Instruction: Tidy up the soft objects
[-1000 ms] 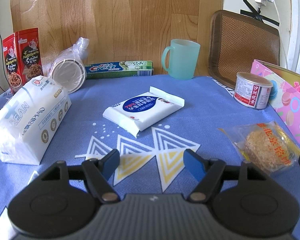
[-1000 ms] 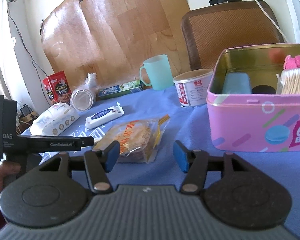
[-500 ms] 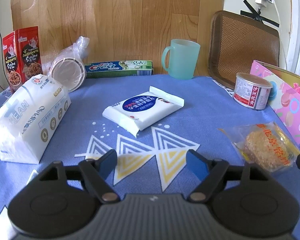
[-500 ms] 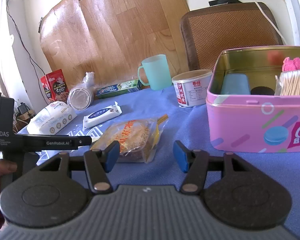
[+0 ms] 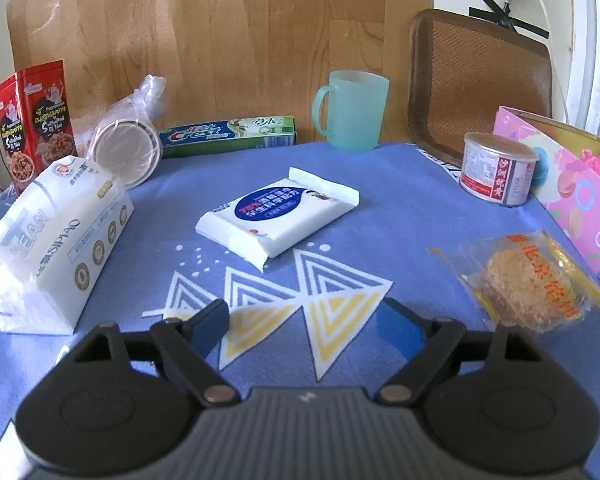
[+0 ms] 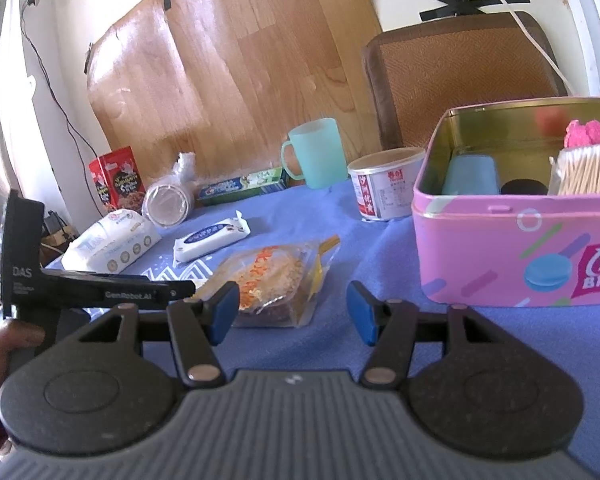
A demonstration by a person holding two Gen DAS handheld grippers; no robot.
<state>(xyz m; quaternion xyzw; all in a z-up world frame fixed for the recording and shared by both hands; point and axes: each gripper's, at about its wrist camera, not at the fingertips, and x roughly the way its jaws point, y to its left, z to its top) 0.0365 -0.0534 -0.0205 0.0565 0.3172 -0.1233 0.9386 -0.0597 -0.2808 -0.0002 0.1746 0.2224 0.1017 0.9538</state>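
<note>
Both tools are hovering low over the blue-clothed bench (image 5: 400, 200), tilted downward. The left tool (image 5: 304, 330) is opening its jaws wide with nothing between them; the wet-wipe pack (image 5: 278, 216) is lying flat ahead of it. The right tool (image 6: 292, 316) is standing half open and empty, with the bagged cake (image 6: 278, 280) just beyond its left finger, beside the pink tin (image 6: 512, 256).

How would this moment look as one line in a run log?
left hand-held gripper: opening, empty | right hand-held gripper: open, empty | wipes pack: on tablecloth | pink tin: lidless
</note>
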